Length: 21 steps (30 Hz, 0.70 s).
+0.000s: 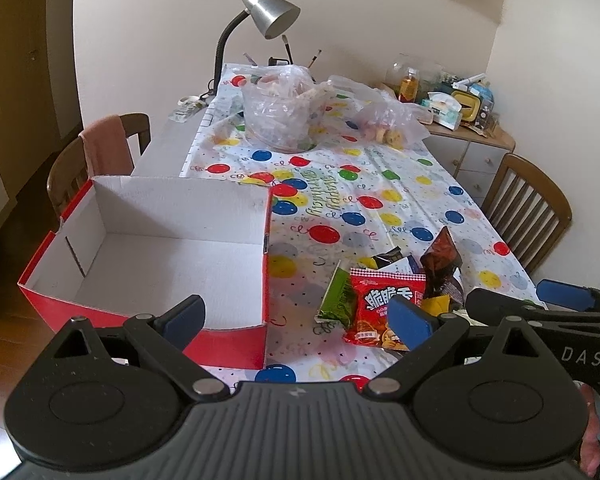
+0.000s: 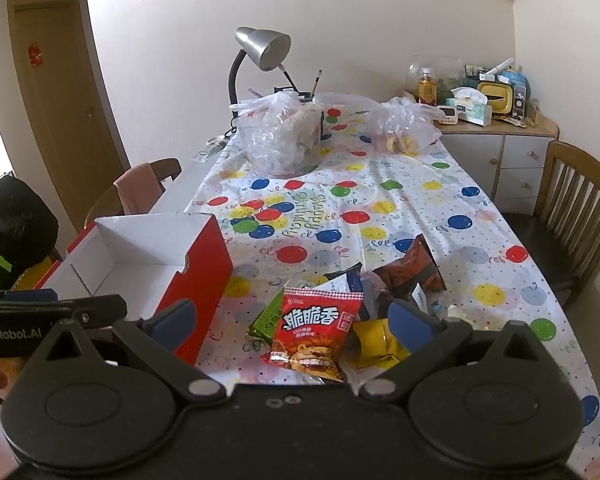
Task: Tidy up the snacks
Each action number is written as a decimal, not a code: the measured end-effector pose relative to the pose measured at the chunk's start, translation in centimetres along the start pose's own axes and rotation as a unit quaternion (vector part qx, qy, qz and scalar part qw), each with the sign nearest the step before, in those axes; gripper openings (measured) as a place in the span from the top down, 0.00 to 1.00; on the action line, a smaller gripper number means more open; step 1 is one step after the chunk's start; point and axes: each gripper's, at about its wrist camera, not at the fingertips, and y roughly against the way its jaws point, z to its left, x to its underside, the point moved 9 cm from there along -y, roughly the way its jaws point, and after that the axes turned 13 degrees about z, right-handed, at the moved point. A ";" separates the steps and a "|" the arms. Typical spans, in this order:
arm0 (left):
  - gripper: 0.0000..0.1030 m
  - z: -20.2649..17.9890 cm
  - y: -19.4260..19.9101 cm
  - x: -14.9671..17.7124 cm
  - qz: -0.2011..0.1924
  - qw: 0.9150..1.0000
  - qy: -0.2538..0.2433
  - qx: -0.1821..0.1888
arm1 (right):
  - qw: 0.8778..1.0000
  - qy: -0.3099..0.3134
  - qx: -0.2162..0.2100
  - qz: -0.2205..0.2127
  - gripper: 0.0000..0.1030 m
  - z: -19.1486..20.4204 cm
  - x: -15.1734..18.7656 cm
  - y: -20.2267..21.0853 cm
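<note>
box (image 1: pixel 236 336): red outside, white inside | tablecloth (image 1: pixel 380 184): white, red-blue-yellow-green balloons | front snack packet (image 2: pixel 314 330): red, white lettering, lion print | packet beside (image 2: pixel 266 318): green | packet behind (image 2: pixel 414 270): dark brown | lamp (image 2: pixel 266 48): silver shade, black neck

Left claw (image 1: pixel 296 316) is wide open above worktop (image 1: pixel 380 184), w/ empty red box (image 1: pixel 152 248) at left side and red snack packet (image 1: pixel 380 304) beside green one (image 1: pixel 337 298).

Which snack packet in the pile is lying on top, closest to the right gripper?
The red packet with the cartoon lion; it lies flat over the green packet, directly ahead of the open right gripper.
</note>
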 end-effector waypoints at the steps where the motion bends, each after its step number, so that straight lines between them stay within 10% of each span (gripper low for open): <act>1: 0.05 -0.1 0.0 0.0 0.000 1.000 -0.001 0.001 | 1.000 -0.001 0.000 0.001 0.01 -0.1 0.0 0.1; 21: 0.05 -0.8 -0.1 -0.1 0.003 1.000 -0.010 0.006 | 1.000 -0.008 0.001 0.008 0.01 -1.4 0.3 0.7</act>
